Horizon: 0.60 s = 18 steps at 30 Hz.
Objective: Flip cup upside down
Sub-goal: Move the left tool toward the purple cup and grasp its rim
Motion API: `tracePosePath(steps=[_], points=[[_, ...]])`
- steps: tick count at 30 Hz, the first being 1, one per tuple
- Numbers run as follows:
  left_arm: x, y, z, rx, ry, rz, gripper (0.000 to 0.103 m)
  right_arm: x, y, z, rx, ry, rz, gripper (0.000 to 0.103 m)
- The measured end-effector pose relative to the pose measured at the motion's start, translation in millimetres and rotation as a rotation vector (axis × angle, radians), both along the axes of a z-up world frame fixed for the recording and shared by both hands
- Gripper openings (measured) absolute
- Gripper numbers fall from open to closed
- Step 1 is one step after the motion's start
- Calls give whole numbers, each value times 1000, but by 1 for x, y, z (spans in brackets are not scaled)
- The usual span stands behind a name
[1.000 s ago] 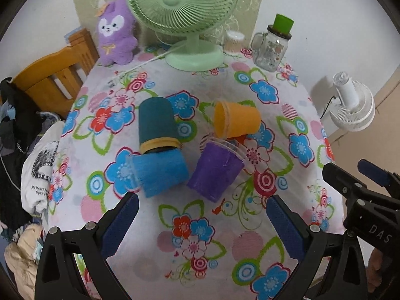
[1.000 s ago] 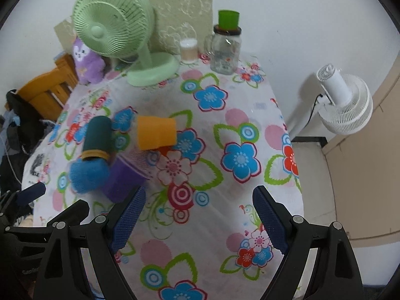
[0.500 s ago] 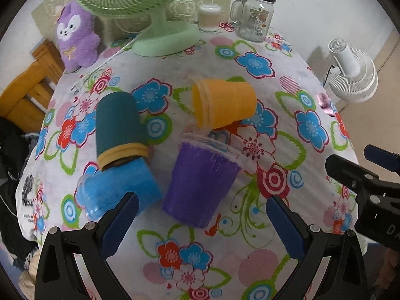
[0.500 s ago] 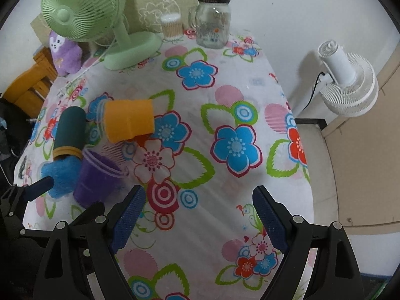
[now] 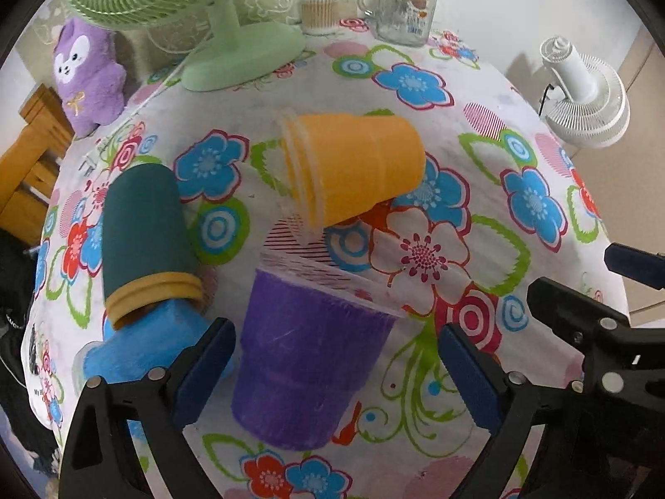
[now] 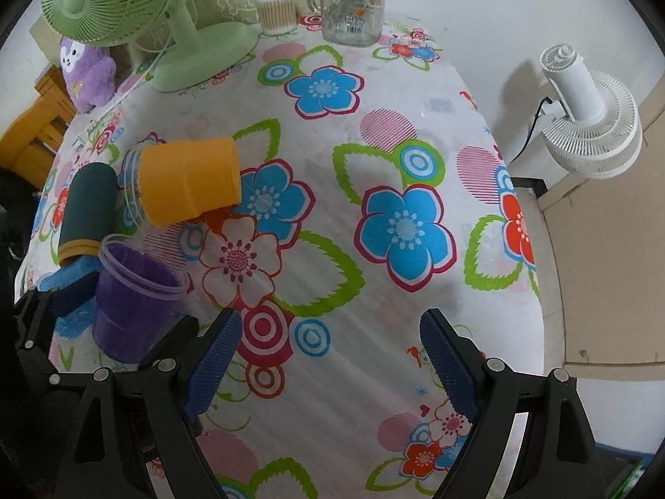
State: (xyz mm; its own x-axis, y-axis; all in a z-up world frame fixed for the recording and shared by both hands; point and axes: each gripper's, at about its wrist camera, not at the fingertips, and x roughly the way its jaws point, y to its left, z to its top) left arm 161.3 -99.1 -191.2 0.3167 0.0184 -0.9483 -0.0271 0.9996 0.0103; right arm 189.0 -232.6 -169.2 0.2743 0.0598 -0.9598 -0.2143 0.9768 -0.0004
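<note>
A purple cup (image 5: 307, 353) stands upright on the flowered tablecloth (image 5: 478, 174), mouth up, also in the right wrist view (image 6: 133, 295). My left gripper (image 5: 336, 374) is open, its blue pads on either side of the cup's lower half, not touching. An orange cup (image 5: 353, 170) lies on its side behind it. A dark green cup (image 5: 143, 233) lies on its side at left, rim against a blue cup (image 5: 141, 353). My right gripper (image 6: 328, 370) is open and empty over bare cloth, right of the purple cup.
A green desk fan (image 5: 232, 41), a purple plush toy (image 5: 89, 75), a cotton-swab jar (image 5: 320, 10) and a glass mug jar (image 5: 401, 10) stand along the table's far edge. A white fan (image 5: 586, 95) stands off the table at right. A wooden chair (image 5: 25, 166) stands left.
My left gripper has moved forward and down until its open fingers flank the purple cup. My right gripper has advanced a little over the table. The cups have not moved.
</note>
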Motion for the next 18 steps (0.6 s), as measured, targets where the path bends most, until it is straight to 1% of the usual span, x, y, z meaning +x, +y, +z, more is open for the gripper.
tracePosePath(steps=[2,3,5,6,10,18], points=[[2,1,-4,-8,2,2,96,1,0,-2,-2,3,1,89],[2,1,-5,-13,4,3,92,2,1,-3,-4,5,1,89],[4,2,-8,-27,13,5,85,3,1,-5,-8,8,2,89],[5,2,-10,-35,19,7,78,3,2,-5,-9,10,2,89],[4,4,-9,-63,13,18,78,2,1,-7,-9,16,1,89],[-2,0,4,-72,3,27,78,-2,0,2,0,3,5,89]])
